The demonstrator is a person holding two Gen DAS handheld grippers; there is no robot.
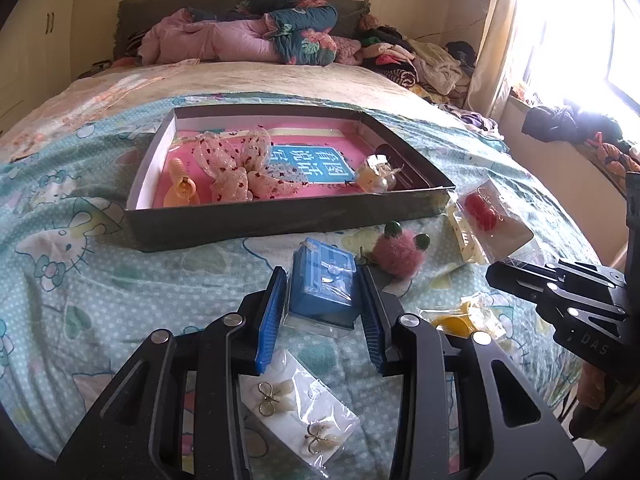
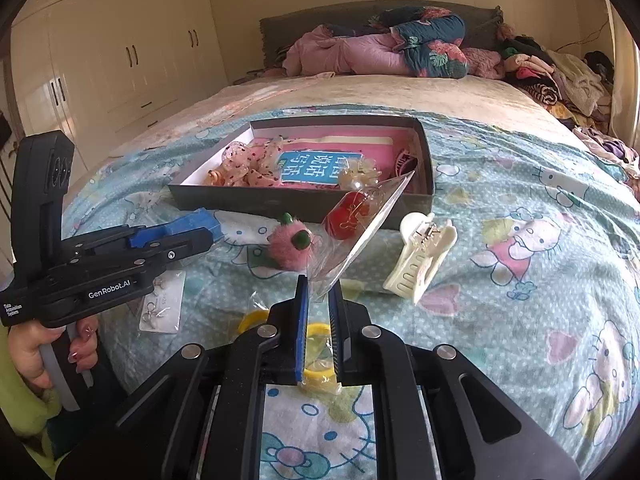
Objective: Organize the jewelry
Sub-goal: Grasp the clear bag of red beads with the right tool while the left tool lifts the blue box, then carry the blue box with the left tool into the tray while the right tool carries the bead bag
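Note:
A dark shallow box [image 1: 256, 218] [image 2: 280, 200] on the bed holds a pink dotted bow [image 1: 236, 164], an orange clip [image 1: 182, 188] and a clear bauble [image 1: 376, 174]. My left gripper [image 1: 324, 280] is open around a blue box in clear wrap [image 1: 322, 284], its pads close to both sides. My right gripper [image 2: 319, 284] is shut on the corner of a clear packet with red earrings [image 2: 352, 216] and holds it up off the bed; the packet also shows in the left wrist view [image 1: 486, 208]. A card of gold bow earrings [image 1: 296, 408] lies under the left gripper.
A pink fuzzy clip with green knobs [image 1: 396, 254] [image 2: 288, 244], a cream claw clip [image 2: 420, 256] and a yellow bagged item [image 1: 464, 320] [image 2: 318, 360] lie on the Hello Kitty sheet [image 2: 520, 260]. Folded quilts and clothes are piled at the head of the bed.

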